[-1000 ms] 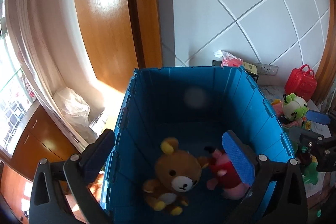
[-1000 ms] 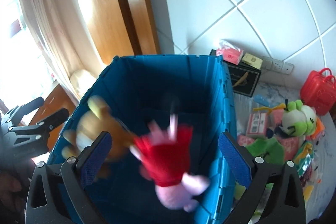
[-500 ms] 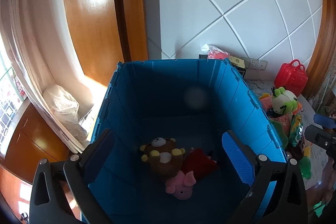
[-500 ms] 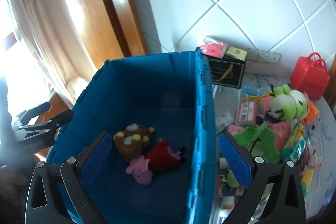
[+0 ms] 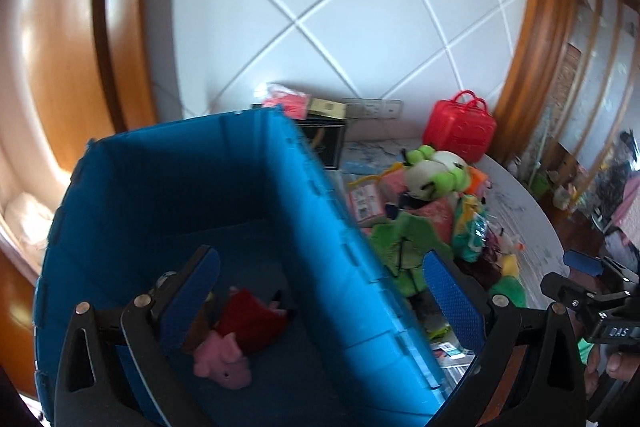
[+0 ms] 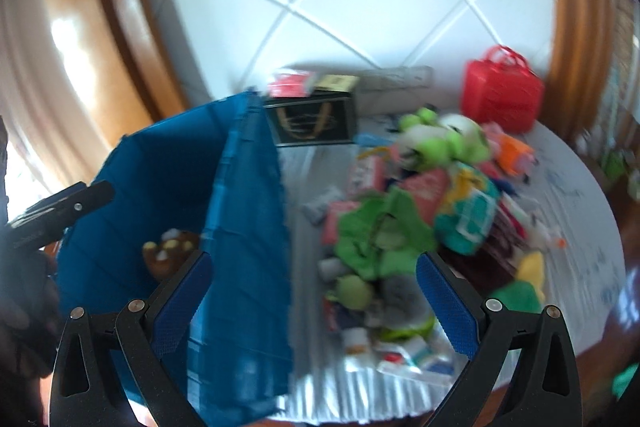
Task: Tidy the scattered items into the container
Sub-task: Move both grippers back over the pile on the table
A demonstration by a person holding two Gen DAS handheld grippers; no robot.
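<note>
A tall blue crate (image 5: pixel 168 187) stands at the left of a round table; its right wall (image 6: pixel 248 227) fills the middle of the right wrist view. On its floor lie a pink pig toy in a red dress (image 5: pixel 236 339) and a brown bear (image 6: pixel 170 253). My left gripper (image 5: pixel 320 301) hangs open and empty above the crate's right wall. My right gripper (image 6: pixel 314 301) is open and empty too, over the crate's edge and the pile of scattered items (image 6: pixel 408 227). That pile (image 5: pixel 432 219) holds a green frog plush (image 5: pixel 436 173), green cloth and packets.
A red toy suitcase (image 5: pixel 460 129) and a black box (image 6: pixel 314 121) stand by the white tiled wall. The round table's edge (image 5: pixel 548 223) curves at the right. A curtain and wooden frame are left of the crate. The right wrist view is motion-blurred.
Both grippers have swung right, away from over the crate toward the pile on the table. The pig and the bear, which fell in a second ago, now lie still on the crate floor.
</note>
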